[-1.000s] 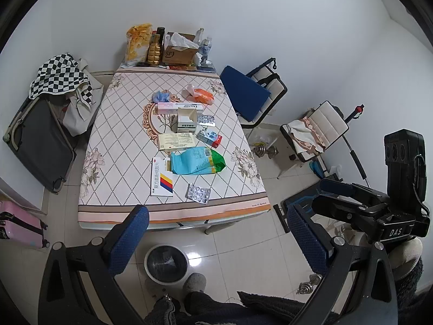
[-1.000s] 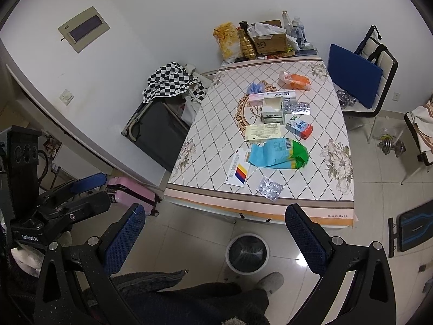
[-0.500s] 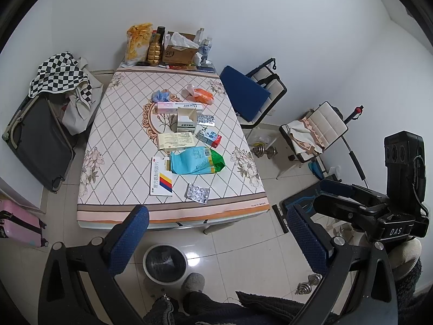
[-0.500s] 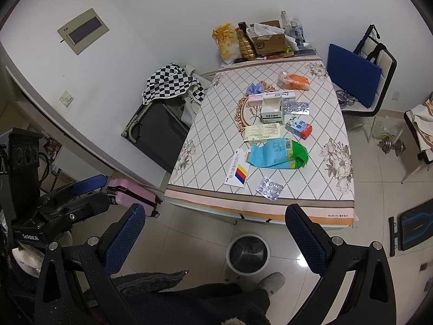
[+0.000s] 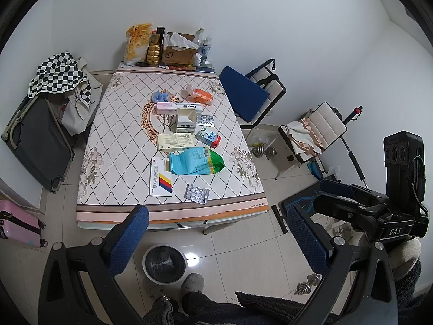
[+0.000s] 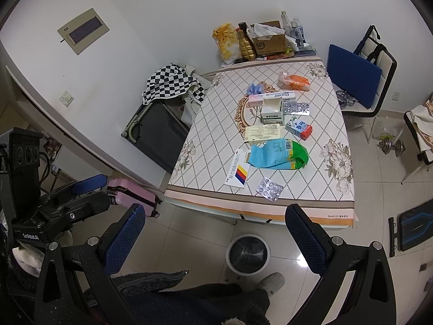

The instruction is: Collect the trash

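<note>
Left tool [image 5: 216, 239] open, trash bin [image 5: 164, 264] below, table litter [image 5: 196, 160] well beyond

Trash: boxes, blister packs [image 5: 197, 193], blue-green bag [image 5: 196, 161] lying flat mid-table [image 5: 119, 146], towards the near edge.
Bin [image 5: 164, 264]: round, open, on floor below near edge.

Even cool light, floor glare, fisheye-warped edges

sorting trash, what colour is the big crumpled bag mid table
Light blue with a green end; clearest in the right wrist view.
</note>
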`<state>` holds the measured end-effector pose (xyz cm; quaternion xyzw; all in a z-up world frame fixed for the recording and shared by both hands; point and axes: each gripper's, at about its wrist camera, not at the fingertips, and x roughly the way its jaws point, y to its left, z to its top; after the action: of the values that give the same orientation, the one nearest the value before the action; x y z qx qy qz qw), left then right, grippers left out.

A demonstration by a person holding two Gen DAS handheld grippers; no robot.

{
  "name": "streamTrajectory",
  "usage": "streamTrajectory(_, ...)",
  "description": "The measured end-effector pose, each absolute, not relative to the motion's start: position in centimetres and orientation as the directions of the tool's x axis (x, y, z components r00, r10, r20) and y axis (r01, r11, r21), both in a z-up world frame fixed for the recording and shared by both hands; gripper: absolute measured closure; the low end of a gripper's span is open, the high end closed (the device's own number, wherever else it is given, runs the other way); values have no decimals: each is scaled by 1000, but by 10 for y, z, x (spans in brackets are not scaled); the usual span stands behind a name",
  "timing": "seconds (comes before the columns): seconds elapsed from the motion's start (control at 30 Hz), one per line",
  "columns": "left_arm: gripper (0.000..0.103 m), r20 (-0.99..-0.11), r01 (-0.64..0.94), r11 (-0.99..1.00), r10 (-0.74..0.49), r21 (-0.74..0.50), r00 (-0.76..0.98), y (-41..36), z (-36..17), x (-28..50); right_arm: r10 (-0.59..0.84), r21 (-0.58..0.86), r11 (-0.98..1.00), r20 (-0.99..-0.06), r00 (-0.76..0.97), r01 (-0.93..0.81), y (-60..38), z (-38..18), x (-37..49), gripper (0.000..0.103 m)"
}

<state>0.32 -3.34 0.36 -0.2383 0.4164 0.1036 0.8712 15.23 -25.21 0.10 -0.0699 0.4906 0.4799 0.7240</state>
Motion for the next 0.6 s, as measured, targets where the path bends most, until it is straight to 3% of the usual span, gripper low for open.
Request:
streamTrajectory(0.5, 0, -775, -383, 863, -14, -328, 632, -33, 3, 2, 627, 376, 534, -777, 57, -757, -247, 0, 149, 0)
streamTrajectory(0.6, 0, -789, -439, 865, 87, -243, 608, -31, -2, 6, 617, 367, 576, -782, 93, -730, -242, -1, 151, 0)
